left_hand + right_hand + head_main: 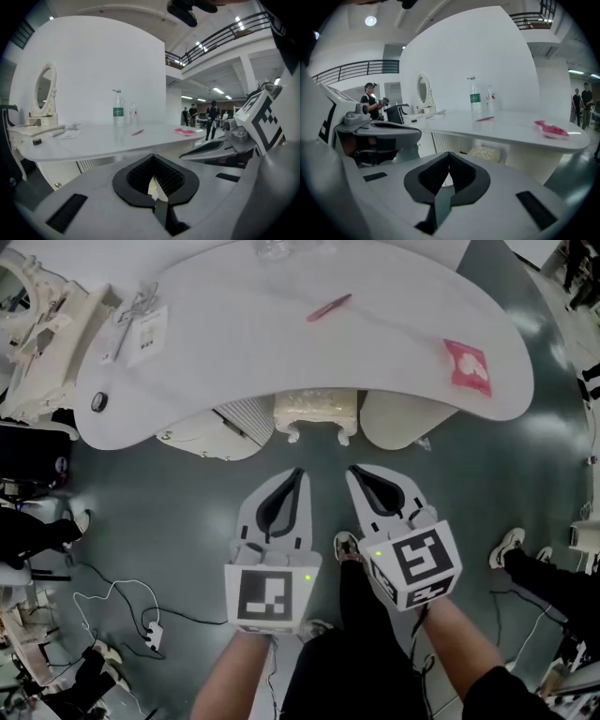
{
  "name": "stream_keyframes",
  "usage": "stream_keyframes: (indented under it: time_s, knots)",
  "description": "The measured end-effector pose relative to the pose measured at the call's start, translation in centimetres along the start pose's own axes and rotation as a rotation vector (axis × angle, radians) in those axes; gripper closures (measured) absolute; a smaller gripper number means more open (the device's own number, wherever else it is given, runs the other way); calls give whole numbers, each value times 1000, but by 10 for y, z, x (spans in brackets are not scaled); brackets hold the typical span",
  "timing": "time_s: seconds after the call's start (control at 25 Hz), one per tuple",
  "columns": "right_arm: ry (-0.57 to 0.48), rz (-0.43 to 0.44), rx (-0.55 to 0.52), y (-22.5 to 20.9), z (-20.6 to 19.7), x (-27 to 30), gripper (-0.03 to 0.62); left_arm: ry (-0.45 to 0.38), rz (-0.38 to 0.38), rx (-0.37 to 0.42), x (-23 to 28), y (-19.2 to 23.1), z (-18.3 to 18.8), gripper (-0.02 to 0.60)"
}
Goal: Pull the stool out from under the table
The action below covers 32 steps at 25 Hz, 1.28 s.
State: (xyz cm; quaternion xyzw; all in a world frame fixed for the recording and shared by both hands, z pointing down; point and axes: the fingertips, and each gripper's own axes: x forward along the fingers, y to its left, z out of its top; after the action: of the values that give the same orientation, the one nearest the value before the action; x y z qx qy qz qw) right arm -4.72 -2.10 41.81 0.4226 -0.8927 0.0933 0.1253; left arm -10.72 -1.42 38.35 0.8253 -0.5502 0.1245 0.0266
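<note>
Going in with the left gripper (296,476) and the right gripper (356,472) shut tight and empty could go wrong. They cannot grab like that, so they may only bump the stool (316,409) and push it deeper under. Both hang over the floor, near the stool but not touching it. The stool is small and cream, with a fluffy seat and curly legs. It sits tucked under the white table (281,343), between two round table bases (403,418). If it is pulled crooked, a leg could catch on a base.
</note>
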Motion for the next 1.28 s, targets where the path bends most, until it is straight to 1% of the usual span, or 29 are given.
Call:
stream_keyframes:
  time_s: [0.08,0.16,0.24,0.36,0.44,0.48,0.52,0.64,0.68,0.72,0.8,0.84,0.92,1.0,1.04,1.08,1.12,1.2,1.24,1.28]
  knots:
    - [12,-16,10,-13,-29,23,588,19,-9,10,23,7,-31,575]
    - [25,-22,41,-28,-56,50,588,56,7,20,49,19,-63,575]
    - [41,-37,56,-44,-79,80,588,96,20,11,77,34,-93,575]
    - [62,-74,54,-72,-101,120,588,141,31,8,120,56,-128,575]
    - [71,-102,64,-91,-112,142,588,147,41,15,148,68,-144,573]
    - [74,-111,70,-98,-116,152,588,146,44,16,160,74,-151,555]
    - [75,-117,74,-104,-120,161,587,145,45,11,171,78,-158,507]
    - [71,-135,64,-121,-121,178,583,147,39,-24,198,79,-167,492]
    - [74,-139,62,-129,-118,182,527,152,39,-28,206,77,-165,475]
    - [79,-145,65,-138,-115,184,436,160,41,-29,213,75,-164,449]
    - [87,-169,88,-157,-119,187,399,186,42,-46,224,75,-170,397]
    - [92,-184,105,-166,-127,192,384,199,39,-69,229,79,-178,375]
    - [115,-200,174,-185,-150,211,368,221,35,-139,243,94,-199,341]
    - [161,-200,285,-206,-173,236,354,261,48,-211,263,114,-215,306]
    - [188,-197,335,-217,-182,246,341,291,54,-227,275,121,-223,287]
    - [209,-195,368,-226,-188,254,329,326,58,-218,287,126,-229,254]
    - [223,-195,379,-233,-192,260,319,360,60,-188,297,130,-234,226]
    - [244,-206,352,-243,-194,269,308,405,65,-128,314,137,-240,190]
    - [257,-215,341,-247,-195,273,304,415,68,-127,320,142,-243,179]
    - [270,-223,348,-250,-198,278,303,421,72,-144,324,147,-246,170]
